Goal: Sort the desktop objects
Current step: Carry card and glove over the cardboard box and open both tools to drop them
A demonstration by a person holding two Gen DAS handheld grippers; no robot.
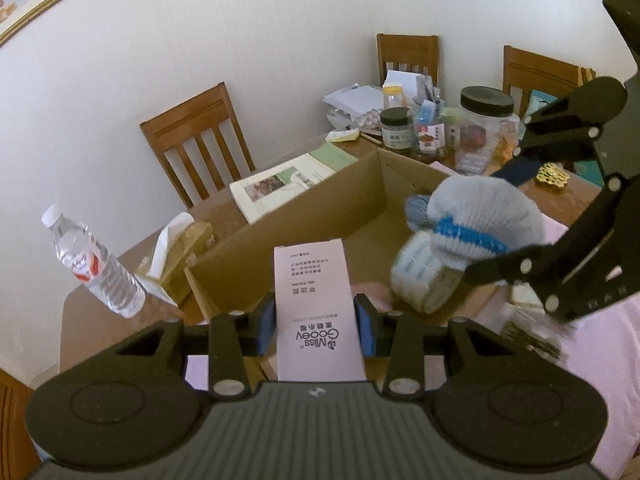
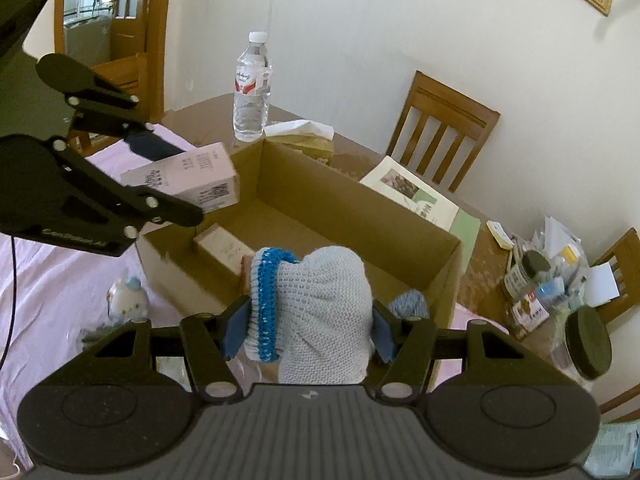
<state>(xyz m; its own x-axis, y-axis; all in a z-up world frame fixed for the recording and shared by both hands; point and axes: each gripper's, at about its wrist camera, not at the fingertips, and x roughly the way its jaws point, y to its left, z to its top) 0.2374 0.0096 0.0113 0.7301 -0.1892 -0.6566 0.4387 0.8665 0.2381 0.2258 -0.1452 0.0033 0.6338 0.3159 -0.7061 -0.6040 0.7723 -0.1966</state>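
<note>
My left gripper (image 1: 316,326) is shut on a pale pink "Miss Gooey" box (image 1: 316,312) and holds it over the near edge of the open cardboard box (image 1: 320,200). My right gripper (image 2: 308,328) is shut on a grey knitted hat with a blue band (image 2: 316,300), held over the cardboard box (image 2: 400,216). The hat also shows in the left wrist view (image 1: 480,216), above a white patterned roll (image 1: 424,276). In the right wrist view the pink box (image 2: 188,180) sits in the left gripper's jaws (image 2: 160,172), and a small beige box (image 2: 224,248) lies inside the cardboard box.
A water bottle (image 2: 252,88) and a tissue pack (image 2: 304,136) stand beyond the box. A magazine (image 2: 416,192) lies by a wooden chair (image 2: 440,128). Jars and clutter (image 1: 440,128) crowd the table's far end. A pink cloth (image 2: 60,280) covers the near side, with a small white figurine (image 2: 126,296).
</note>
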